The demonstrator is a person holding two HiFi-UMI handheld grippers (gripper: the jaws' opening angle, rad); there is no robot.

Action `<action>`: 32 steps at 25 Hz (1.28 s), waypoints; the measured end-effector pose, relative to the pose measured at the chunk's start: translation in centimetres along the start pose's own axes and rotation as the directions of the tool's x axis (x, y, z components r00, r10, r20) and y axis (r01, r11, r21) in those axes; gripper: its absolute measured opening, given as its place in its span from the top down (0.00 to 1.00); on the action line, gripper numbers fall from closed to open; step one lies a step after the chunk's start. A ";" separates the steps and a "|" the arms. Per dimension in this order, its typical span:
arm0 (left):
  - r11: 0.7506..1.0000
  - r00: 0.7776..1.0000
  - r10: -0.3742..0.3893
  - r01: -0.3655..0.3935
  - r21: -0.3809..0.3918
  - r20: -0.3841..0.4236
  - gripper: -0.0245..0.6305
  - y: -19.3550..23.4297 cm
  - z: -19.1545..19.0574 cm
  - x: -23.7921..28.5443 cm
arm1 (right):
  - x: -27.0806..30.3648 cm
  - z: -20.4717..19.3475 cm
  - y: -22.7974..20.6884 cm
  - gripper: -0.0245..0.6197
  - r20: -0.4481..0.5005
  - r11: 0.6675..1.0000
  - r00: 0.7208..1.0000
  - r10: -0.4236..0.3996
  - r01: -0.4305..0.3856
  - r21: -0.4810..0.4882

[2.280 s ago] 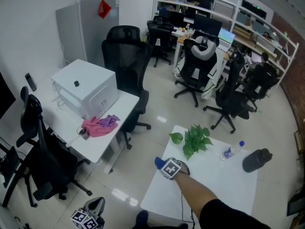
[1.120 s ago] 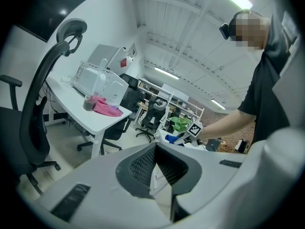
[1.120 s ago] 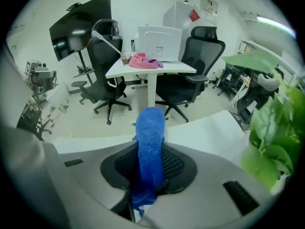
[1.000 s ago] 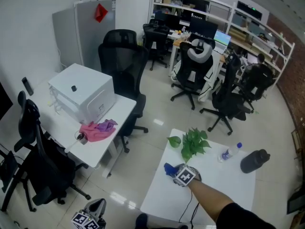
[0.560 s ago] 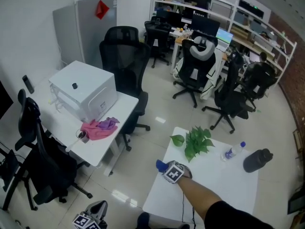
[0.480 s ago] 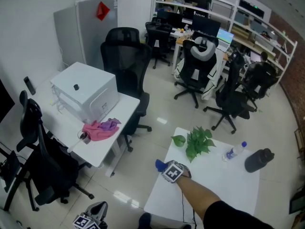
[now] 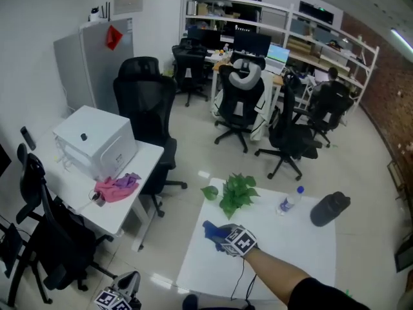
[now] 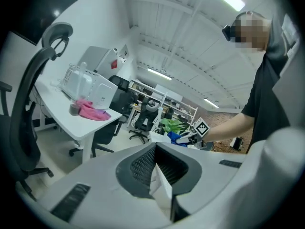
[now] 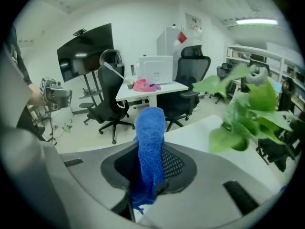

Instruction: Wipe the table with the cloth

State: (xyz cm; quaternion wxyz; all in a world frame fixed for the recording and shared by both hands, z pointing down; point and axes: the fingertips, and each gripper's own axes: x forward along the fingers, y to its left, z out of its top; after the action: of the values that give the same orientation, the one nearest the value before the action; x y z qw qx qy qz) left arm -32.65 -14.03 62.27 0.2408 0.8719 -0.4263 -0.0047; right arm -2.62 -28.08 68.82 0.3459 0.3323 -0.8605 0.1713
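Right gripper (image 7: 222, 233) had its jaws clamped tight on the blue cloth (image 9: 150, 149), which stuck out ahead of them over the left part of the white tabletop (image 7: 290, 237), near the green plant (image 7: 235, 192). Left gripper (image 7: 129, 280) hung low off to the side, jaws pressed together, nothing between.

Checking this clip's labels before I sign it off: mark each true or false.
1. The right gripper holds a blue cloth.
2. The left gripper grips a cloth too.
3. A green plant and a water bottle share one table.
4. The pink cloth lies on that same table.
1. True: the right gripper is closed on the blue cloth.
2. False: the left gripper has its jaws together with nothing between them.
3. True: the green plant and the water bottle are on the white table.
4. False: the pink cloth lies on the other desk, beside the white box.
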 end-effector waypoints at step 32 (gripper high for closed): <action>0.902 0.868 -0.352 0.415 0.122 -0.350 0.96 -32.1 -8.7 18.6 | -45.7 -54.2 -5.4 0.82 -0.261 0.665 0.821 -0.508 0.567 0.486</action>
State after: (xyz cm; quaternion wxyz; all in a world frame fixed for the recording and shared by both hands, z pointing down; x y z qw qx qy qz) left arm 4.80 -7.55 59.98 0.2150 0.9475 -0.1977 0.1299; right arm 51.91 17.24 74.81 0.3158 0.6458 -0.6196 0.3151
